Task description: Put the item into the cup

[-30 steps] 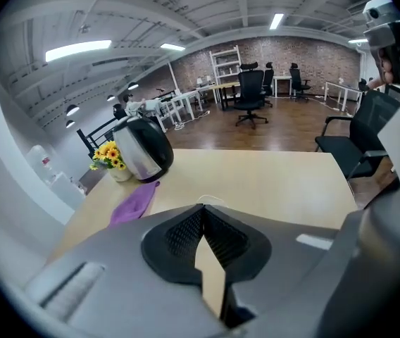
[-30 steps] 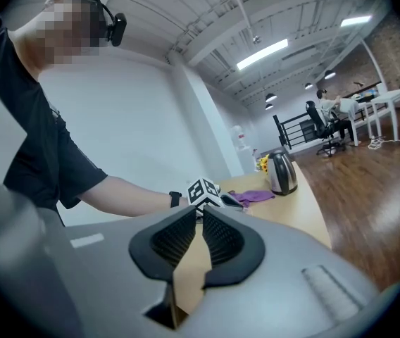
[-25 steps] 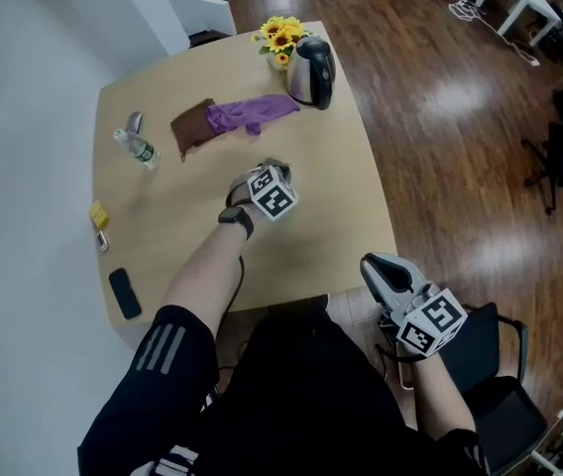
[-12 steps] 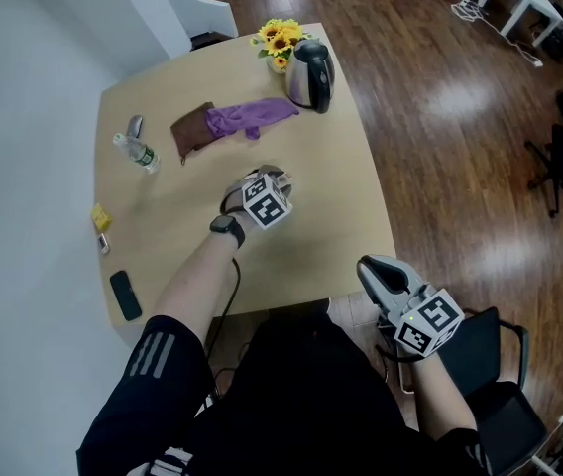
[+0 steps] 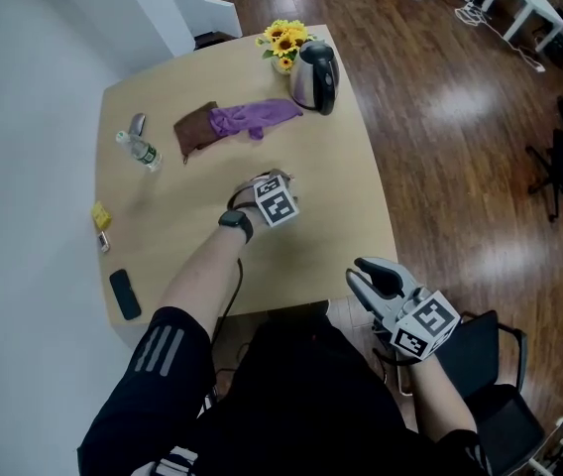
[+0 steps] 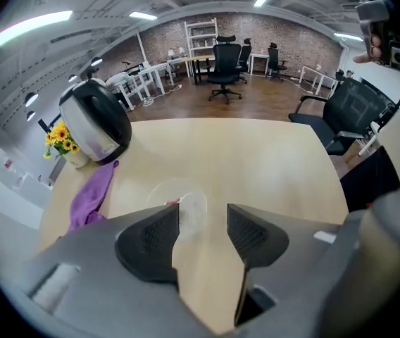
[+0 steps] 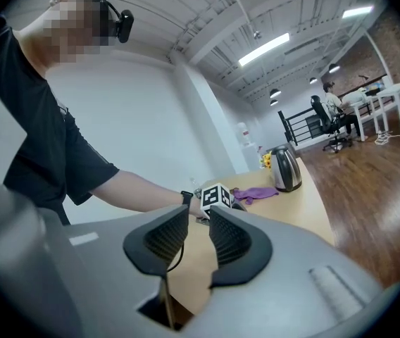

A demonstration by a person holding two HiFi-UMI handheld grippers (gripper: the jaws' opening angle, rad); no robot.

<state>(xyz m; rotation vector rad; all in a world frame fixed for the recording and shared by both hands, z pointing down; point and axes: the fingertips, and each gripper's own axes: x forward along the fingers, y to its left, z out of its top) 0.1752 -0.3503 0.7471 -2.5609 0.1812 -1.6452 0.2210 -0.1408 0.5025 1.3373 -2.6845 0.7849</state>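
Wood-grain table [image 5: 351, 196], pale and smooth, fills the head view. The containers sit at the far end: a shiny steel kettle [image 5: 314, 75] with a black handle, and just beside it a little pot of sunflowers [image 5: 283, 40]. A purple cloth [image 5: 254, 117] lies crumpled against a brown one [image 5: 192, 129]. A clear plastic bottle [image 5: 140, 151] sits toward the left edge, and a black phone [image 5: 123, 294] lies flat near the close corner. The left claw [image 5: 268, 186] hangs over the middle of the table pointing steeply down. The right claw [image 5: 366, 274] is off the near edge, well apart from everything. Left gripper view is where it gets useful: the jaws have just been opening and stand wide apart, gripping nothing. Right below them is a clear, thin-walled cup [image 6: 191, 204] on the table, round mouth facing up at the camera. A small reddish bit [image 6: 172, 202] shows at the cup's near side, right at the tip of the left-hand jaw, and looks to be inside the rim. It's tiny and half hidden, so I can't tell its shape or which way its long axis runs. Right gripper view: those jaws have just been opening too. Their ribbed black pads stand a modest gap apart with nothing between them. Past the gap you see the person's forearm [image 7: 144, 189] and the other claw's marker cube [image 7: 216, 196] over the table.
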